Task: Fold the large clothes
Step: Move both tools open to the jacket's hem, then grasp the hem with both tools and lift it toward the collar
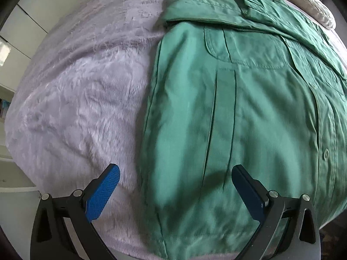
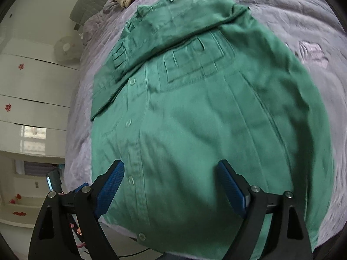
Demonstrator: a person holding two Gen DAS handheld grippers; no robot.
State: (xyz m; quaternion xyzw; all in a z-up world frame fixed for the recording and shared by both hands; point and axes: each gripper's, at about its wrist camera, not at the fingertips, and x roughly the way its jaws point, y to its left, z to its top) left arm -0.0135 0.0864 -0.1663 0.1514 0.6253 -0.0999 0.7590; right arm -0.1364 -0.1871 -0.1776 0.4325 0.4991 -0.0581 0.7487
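Green shirt partly folded on the bed; both claws empty above its hem end.

The left gripper [image 1: 175, 186] hangs with jaws spread wide, clamped on nothing; the green button-up shirt [image 1: 234, 108] lies ahead of it and under its right finger, the lavender plush blanket [image 1: 82, 99] under its left finger. The right gripper [image 2: 171, 184] is likewise spread and empty, the shirt directly ahead and beneath, button placket [image 2: 130, 149] just off its left finger. Risk, as judged: a pinch taking only the top layer would drag the tucked sleeve [image 2: 164, 34] loose; snagging blanket pile with the hem would skew the fold.
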